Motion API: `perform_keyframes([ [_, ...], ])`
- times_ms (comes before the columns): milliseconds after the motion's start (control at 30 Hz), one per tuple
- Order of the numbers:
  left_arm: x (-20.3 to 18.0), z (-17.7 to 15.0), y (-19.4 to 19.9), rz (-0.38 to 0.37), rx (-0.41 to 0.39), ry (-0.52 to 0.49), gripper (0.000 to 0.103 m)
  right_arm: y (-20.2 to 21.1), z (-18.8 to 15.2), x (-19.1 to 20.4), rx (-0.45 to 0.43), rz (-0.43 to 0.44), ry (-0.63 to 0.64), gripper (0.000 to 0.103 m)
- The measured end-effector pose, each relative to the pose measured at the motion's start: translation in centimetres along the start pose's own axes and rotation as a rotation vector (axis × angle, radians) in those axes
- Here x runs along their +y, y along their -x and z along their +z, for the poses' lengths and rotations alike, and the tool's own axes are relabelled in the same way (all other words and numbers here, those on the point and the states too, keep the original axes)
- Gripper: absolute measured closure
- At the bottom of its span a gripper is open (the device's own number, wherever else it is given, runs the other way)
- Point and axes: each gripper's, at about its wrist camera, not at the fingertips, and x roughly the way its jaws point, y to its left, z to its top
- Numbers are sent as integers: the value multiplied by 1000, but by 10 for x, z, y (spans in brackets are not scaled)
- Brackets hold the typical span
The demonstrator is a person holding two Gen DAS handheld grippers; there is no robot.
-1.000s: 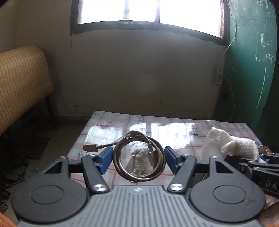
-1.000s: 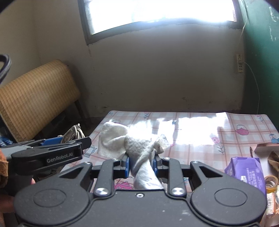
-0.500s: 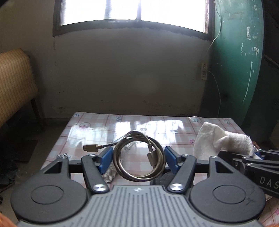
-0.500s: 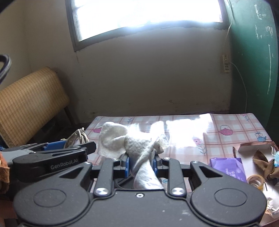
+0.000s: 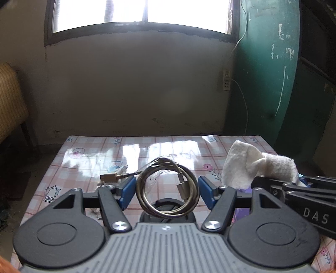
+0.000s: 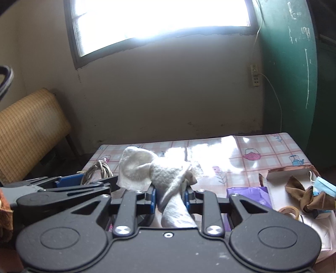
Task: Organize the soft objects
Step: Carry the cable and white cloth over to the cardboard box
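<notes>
A pale, stained wall (image 5: 134, 88) with a bright window (image 5: 142, 14) across its top closes the room behind, and a dark green door (image 5: 268, 69) stands at its right; the glare washes out everything beyond the glass. A woven straw-coloured chair back (image 6: 31, 128) leans at the left, cut off by the frame edge. Below the wall sits a table (image 5: 88, 155) under a glossy pink checked cloth printed with teapots and flowers, its far half lost in reflected light. On its right side lie a purple packet (image 6: 250, 193), an open shallow box (image 6: 292, 170), a brown knotted cloth (image 6: 304, 193), a blue face mask (image 6: 323, 184) and a roll of tape (image 6: 290, 211), all partly hidden by the gripper body or cropped. The left gripper (image 5: 166, 187) has its blue pads (image 5: 127, 189) roughly half spread, pressing on either side of a coiled USB cable (image 5: 168, 189) that is carried clear above the cloth, one plug end sticking out to the left. Just beside it, the right gripper (image 6: 170, 196) is closed narrowly on a white towel (image 6: 168, 176), pinched at its twisted middle, one fold flaring up toward the left and the tail dropping out of sight behind the gripper. A dark round object (image 5: 168, 204) beneath the cable is mostly covered, possibly a lid or base. A small wall socket (image 5: 226, 83) with a thin white wire sits beside the door.
</notes>
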Motion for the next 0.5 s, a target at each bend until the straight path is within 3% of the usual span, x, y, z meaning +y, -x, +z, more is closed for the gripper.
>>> perform_keyframes([
  [500,-29,-2,-5,-50,15,-33,37,8,-1,-29,-12,-42,-37,73],
])
